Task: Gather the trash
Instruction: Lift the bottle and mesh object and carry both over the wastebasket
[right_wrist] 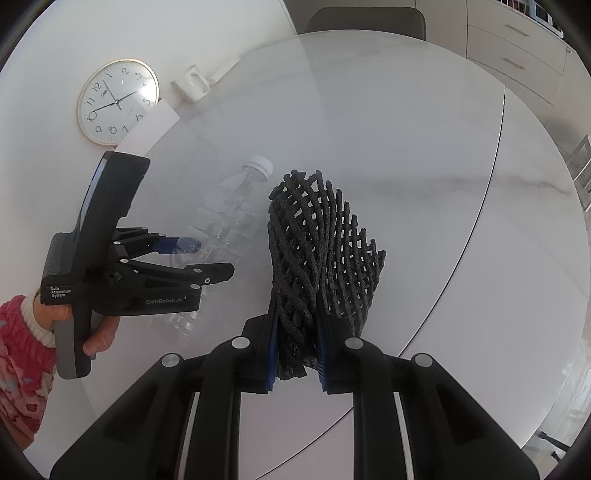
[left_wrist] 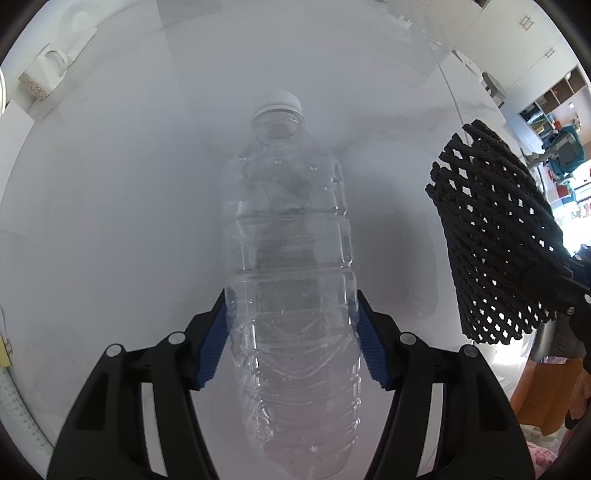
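Note:
My left gripper (left_wrist: 291,332) is shut on a clear empty plastic bottle (left_wrist: 291,280) with a white cap, its blue pads pressing the bottle's sides; the cap points away from me. In the right wrist view the left gripper (right_wrist: 207,258) holds the bottle (right_wrist: 236,214) above the round table. My right gripper (right_wrist: 295,347) is shut on a black foam mesh sleeve (right_wrist: 321,251), pinching its lower end. The mesh also shows in the left wrist view (left_wrist: 495,243) at the right, with the right gripper behind it.
A round white table with a glass turntable (right_wrist: 406,147) lies below. A wall clock (right_wrist: 116,101), a white sheet and a white mug (right_wrist: 192,85) lie at its far left. A chair back (right_wrist: 365,20) stands beyond the table. Cabinets are at the right.

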Available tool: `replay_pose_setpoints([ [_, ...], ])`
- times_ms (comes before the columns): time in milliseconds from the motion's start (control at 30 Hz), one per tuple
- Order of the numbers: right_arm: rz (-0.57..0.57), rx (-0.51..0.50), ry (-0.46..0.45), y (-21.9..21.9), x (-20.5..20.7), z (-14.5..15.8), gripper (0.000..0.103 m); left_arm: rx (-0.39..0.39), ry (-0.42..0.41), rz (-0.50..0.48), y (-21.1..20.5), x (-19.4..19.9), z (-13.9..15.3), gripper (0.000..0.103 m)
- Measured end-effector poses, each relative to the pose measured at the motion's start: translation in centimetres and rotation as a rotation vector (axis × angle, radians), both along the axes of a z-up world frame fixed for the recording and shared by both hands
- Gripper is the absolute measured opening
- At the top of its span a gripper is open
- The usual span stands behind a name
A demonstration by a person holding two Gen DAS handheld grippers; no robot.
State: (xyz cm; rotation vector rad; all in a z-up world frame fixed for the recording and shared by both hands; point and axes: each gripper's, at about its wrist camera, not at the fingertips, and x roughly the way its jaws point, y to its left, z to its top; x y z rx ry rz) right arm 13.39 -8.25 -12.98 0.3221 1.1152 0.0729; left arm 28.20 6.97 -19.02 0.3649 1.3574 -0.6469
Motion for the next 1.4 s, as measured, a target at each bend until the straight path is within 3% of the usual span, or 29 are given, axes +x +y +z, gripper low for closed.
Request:
replay_pose_setpoints([
  [200, 0.018, -0.028, -0.021, 0.7, -1.7, 1.4, 0.019, -0.056, -0.064, 0.062, 2.7, -4.5, 2.9, 0.061],
  [400, 0.046, -0.088, -0.052, 2.2, -6.3, 3.4, 0.019, -0.119, -0.102, 0.155, 6.7, -11.1, 6.0, 0.061],
  [667, -0.023, -0.088, -0.067, 2.4, -15.5, 4.4, 0.019, -0.148, -0.144, 0.124, 7.3, -19.4, 8.8, 0.061],
  [833, -0.084, -0.084, -0.048, 0.5, -20.8, 4.4, 0.019, -0.186, -0.123, 0.063, 3.2, -23.9, 9.0, 0.061],
  [1133, -0.179, -0.073, -0.068, -7.7, -28.6, 4.1, 0.019, -0.181, -0.188, -0.064, -5.6, -31.0, 9.6, 0.061],
  [1400, -0.111, -0.090, -0.031, -18.1, -35.3, 1.6, 0.019, -0.238, -0.148, 0.043, -14.3, -37.6, 9.2, 0.062],
])
